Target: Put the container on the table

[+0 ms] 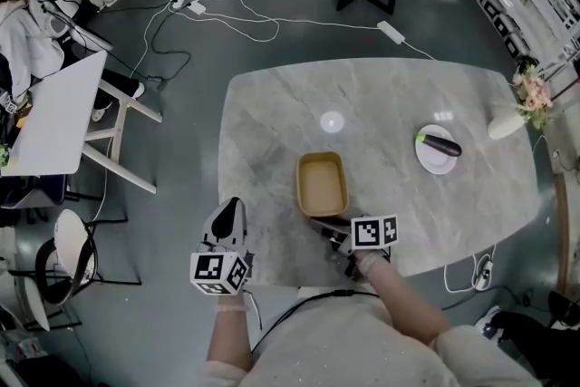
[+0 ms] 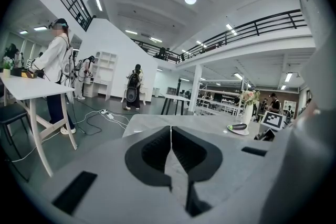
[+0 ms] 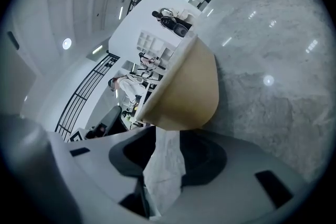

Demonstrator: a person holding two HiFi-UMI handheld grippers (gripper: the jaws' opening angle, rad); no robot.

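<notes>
Left gripper (image 1: 233, 206) is hanging clenched and empty at the table (image 1: 381, 104) edge, while right gripper (image 1: 332, 233), jaws partly parted, is pointing at the tan container (image 1: 322, 184) resting on the table just ahead of its tips.

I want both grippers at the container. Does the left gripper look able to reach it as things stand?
Probably yes: only bare table lies between the left gripper and the container; the right gripper sits at its near end.

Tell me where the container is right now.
In the head view, the tan container sits on the marble table near its front edge, just ahead of the right gripper.
</notes>
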